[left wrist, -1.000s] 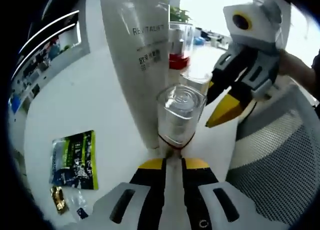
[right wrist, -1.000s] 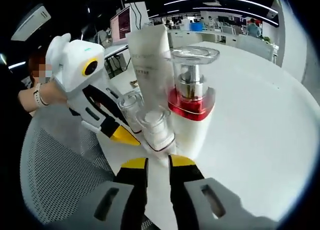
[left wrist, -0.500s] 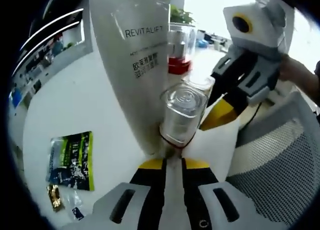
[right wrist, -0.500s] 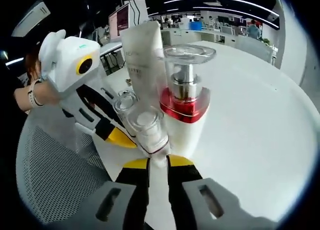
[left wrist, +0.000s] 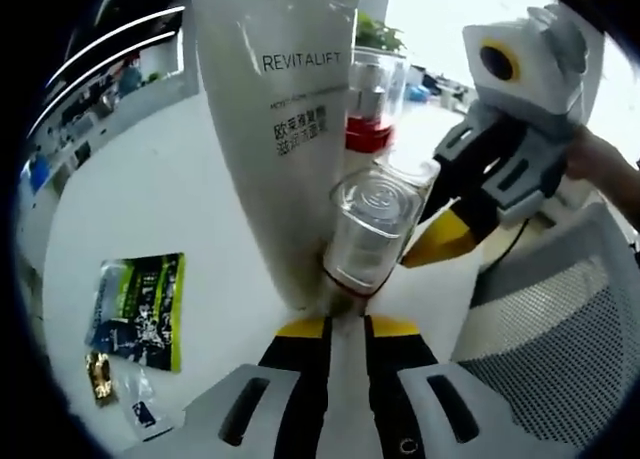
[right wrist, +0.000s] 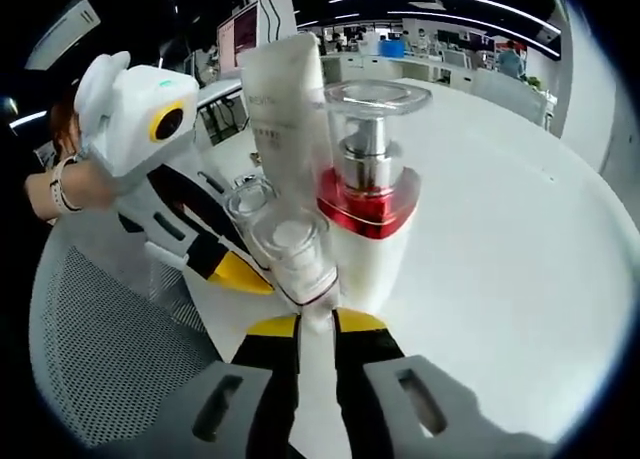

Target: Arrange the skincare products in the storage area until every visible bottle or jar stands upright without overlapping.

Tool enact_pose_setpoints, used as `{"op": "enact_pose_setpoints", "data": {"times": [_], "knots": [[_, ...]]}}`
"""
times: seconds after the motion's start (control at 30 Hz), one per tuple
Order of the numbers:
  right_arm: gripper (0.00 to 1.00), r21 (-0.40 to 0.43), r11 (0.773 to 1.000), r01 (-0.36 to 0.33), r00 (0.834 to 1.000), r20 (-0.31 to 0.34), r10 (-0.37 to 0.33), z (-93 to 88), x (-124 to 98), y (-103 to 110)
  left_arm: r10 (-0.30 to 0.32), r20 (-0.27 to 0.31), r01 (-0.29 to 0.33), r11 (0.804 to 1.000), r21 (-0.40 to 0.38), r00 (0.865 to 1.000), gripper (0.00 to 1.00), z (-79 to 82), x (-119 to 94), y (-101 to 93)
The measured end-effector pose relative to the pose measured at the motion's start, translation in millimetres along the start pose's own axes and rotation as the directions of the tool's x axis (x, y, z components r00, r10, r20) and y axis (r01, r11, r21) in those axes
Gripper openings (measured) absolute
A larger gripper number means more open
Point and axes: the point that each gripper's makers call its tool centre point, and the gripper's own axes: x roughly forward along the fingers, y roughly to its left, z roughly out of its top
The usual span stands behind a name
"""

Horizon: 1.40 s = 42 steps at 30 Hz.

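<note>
My left gripper (left wrist: 345,324) is shut on a small white bottle with a clear cap (left wrist: 370,229), held tilted right against a tall white REVITALIFT tube (left wrist: 290,129). Behind stands a pump bottle with a red collar (left wrist: 370,109). The right gripper (left wrist: 440,244) reaches in from the right, beside a second clear cap (left wrist: 410,166). In the right gripper view, my right gripper (right wrist: 317,324) is shut on its own small clear-capped bottle (right wrist: 295,254). Close behind are the tube (right wrist: 285,109) and the pump bottle (right wrist: 370,209). The left gripper (right wrist: 235,271) holds the other small bottle (right wrist: 250,199).
All of this is on a white round table (right wrist: 500,229). A green sachet (left wrist: 135,314) and small loose packets (left wrist: 105,384) lie at the left. A grey mesh chair (left wrist: 540,359) stands at the table's edge, also in the right gripper view as a chair back (right wrist: 110,349).
The right gripper's jaws have closed in on the small bottle between them. The left gripper still holds its bottle, now tipped a little more to the right beside the tube.
</note>
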Motion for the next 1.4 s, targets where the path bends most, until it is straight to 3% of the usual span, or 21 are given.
{"op": "enact_pose_setpoints", "data": {"times": [0.3,0.63,0.83,1.03,1.17,1.4], "knots": [[0.14,0.004,1.000,-0.002,1.000,0.000,0.002,0.5,-1,3,-0.015,-0.004,0.015,1.000,0.018,1.000,0.08,-0.6,-2,-0.4],[0.20,-0.007,1.000,0.026,1.000,-0.016,-0.026,0.7,-5,6,-0.013,-0.004,0.014,0.999,0.053,1.000,0.14,-2.7,-16,2.0],[0.28,0.012,0.997,0.071,0.997,-0.008,-0.071,2.5,-14,6,-0.016,0.040,0.014,0.999,0.039,0.999,0.25,4.4,-30,2.5],[0.34,0.026,0.994,0.104,0.994,0.013,-0.104,7.2,-25,12,0.004,0.045,-0.006,0.999,0.045,0.999,0.31,0.5,-42,9.2],[0.45,0.030,0.992,0.120,0.992,0.026,-0.121,11.7,-32,17,0.014,0.058,-0.017,0.999,0.050,0.998,0.37,1.1,-51,12.7],[0.55,0.026,0.988,0.149,0.988,0.043,-0.150,19.4,-40,22,0.042,0.078,-0.044,0.999,0.031,0.996,0.49,1.6,-70,16.9]]}}
